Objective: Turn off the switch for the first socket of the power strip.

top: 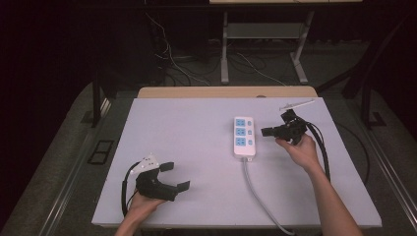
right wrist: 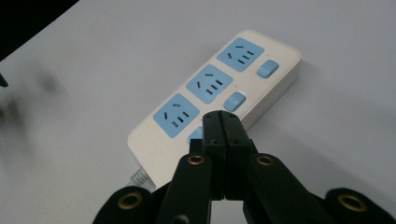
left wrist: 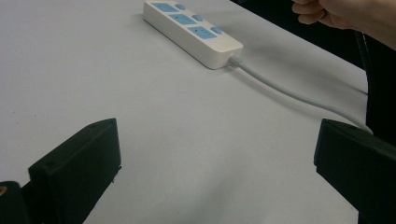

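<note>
The white plastic power strip with 3 blue sockets and 3 blue rocker switches lies flat on the white table top, right of centre, its long axis running near to far; its grey cable leaves the near end and trails toward the near table edge.

The right gripper is held just right of the strip, jaws pressed together with nothing between them, pointing left at it. In the right gripper view the closed tip sits over the blue switch beside the nearest socket; whether it touches cannot be told.

The left gripper rests near the near left corner, well apart from the strip, jaws wide and empty.

Judgement: the step in hand is working the switches with the closed tip, at the nearest of the 3. The next move calls for a short, square push on 1 rocker, keeping the tip off the adjacent socket face and avoiding sliding the unrestrained strip.

A thin pale rod lies at the far right edge.
</note>
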Available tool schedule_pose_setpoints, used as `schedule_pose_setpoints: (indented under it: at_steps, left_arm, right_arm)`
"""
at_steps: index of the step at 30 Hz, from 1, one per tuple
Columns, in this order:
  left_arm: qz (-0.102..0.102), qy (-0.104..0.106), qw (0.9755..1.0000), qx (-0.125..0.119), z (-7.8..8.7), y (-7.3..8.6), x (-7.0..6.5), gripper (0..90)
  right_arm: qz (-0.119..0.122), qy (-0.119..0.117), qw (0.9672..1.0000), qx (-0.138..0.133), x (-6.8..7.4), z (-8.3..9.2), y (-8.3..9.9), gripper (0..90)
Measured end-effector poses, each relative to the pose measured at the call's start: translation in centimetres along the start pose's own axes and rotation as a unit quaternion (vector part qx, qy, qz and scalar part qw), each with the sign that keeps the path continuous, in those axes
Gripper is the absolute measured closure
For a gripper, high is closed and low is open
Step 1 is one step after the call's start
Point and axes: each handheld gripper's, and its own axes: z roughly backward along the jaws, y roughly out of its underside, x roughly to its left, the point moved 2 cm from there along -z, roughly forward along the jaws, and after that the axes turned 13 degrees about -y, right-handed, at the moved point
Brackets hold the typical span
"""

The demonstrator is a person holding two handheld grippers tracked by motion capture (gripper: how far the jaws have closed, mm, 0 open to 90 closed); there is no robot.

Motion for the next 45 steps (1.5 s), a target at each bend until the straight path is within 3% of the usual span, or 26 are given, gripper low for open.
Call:
schedule_pose_setpoints:
  at_steps: [3, 8, 10, 11, 13, 14, 15, 16, 19, 21, 23, 36, 45]
  left_arm:
    - [0.0, 0.0, 1.0, 0.0, 0.0, 0.0, 0.0, 0.0]
    - [0.001, 0.0, 1.0, -0.001, -0.1, 0.0, -0.1, 0.0]
    - [0.001, 0.001, 1.0, 0.0, -0.1, 0.0, -0.2, 0.0]
    - [0.001, 0.001, 1.0, 0.0, -0.1, 0.0, -0.2, 0.0]
    - [0.002, 0.001, 1.0, -0.001, 0.0, 0.0, -0.2, 0.0]
    - [0.002, 0.0, 1.0, -0.001, 0.0, -0.1, -0.2, 0.0]
    - [0.002, 0.0, 1.0, -0.001, 0.0, -0.1, -0.2, 0.0]
    - [0.003, 0.0, 1.0, -0.001, 0.0, -0.1, -0.2, 0.0]
    - [0.005, -0.002, 1.0, 0.001, 0.2, -0.1, -0.2, 0.0]
    - [0.006, -0.002, 1.0, 0.0, 0.3, -0.1, -0.3, 0.0]
    - [0.009, -0.002, 1.0, -0.002, 0.4, -0.1, -0.4, 0.0]
    - [0.019, -0.006, 0.9998, 0.005, 0.8, 0.2, -0.7, 0.0]
    - [0.022, -0.003, 0.9996, 0.018, 1.1, 0.6, -1.0, 0.0]
  right_arm:
    - [-0.002, 0.002, 1.0, -0.005, 0.3, 0.5, 0.6, 89.4]
    - [-0.009, 0.006, 0.9998, -0.019, 0.7, 1.5, 1.4, 76.9]
    - [-0.012, 0.007, 0.9995, -0.028, 0.8, 2.0, 1.6, 68.5]
    - [-0.016, 0.005, 0.9993, -0.034, 1.0, 2.3, 2.0, 55.9]
    - [-0.016, 0.006, 0.9993, -0.035, 1.1, 2.4, 2.1, 50.6]
    - [-0.019, 0.007, 0.9993, -0.032, 1.4, 2.6, 2.5, 38.8]
    - [-0.021, 0.011, 0.9993, -0.03, 1.6, 2.7, 2.7, 33.3]
    - [-0.021, 0.011, 0.9993, -0.03, 1.6, 2.7, 2.7, 33.3]
    - [-0.021, 0.024, 0.9991, -0.03, 2.2, 2.9, 3.3, 14.1]
    - [-0.024, 0.02, 0.9989, -0.034, 2.5, 3.0, 3.7, 10.4]
    - [-0.029, 0.018, 0.9988, -0.036, 2.8, 3.2, 4.0, 0.6]
    - [-0.021, -0.002, 0.9978, -0.063, 4.6, 4.4, 7.0, 0.3]
    - [-0.009, -0.006, 0.9972, -0.074, 5.8, 4.6, 10.1, 0.3]
